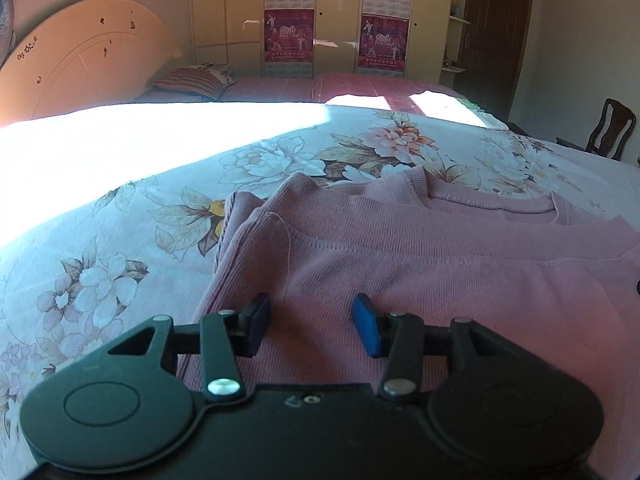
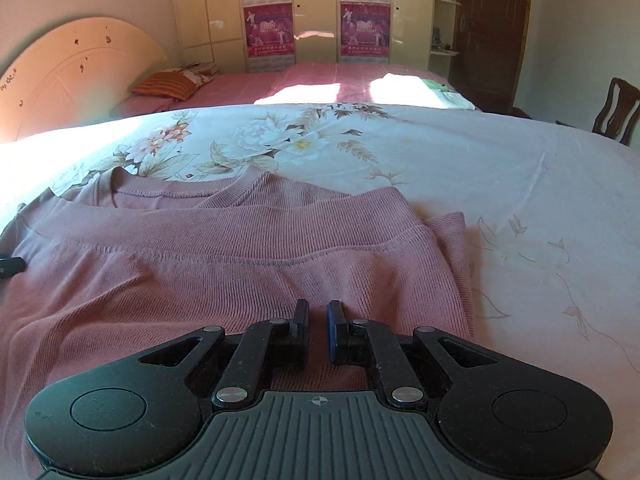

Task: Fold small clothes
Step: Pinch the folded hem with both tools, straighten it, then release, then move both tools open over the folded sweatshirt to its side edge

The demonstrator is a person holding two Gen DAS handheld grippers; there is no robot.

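A pink ribbed knit top (image 1: 400, 248) lies flat on the floral bedspread (image 1: 120, 240), its lower part doubled up over the body and the neckline (image 2: 168, 194) at the far side. My left gripper (image 1: 311, 304) hovers over the top's left part with its jaws apart and nothing pinched between the pads. My right gripper (image 2: 318, 306) is over the top's (image 2: 240, 240) right part, jaws nearly together. Creases in the cloth run in towards its tips, so it looks shut on a fold. The top's near part is hidden under both grippers.
The floral bedspread (image 2: 520, 200) stretches wide to the right and far side. Bright sunlight washes out its far left (image 1: 120, 140). Behind are a second bed with a striped pillow (image 1: 188, 82), a headboard (image 1: 80, 60), wardrobes (image 2: 312, 12) and a wooden chair (image 1: 610, 128).
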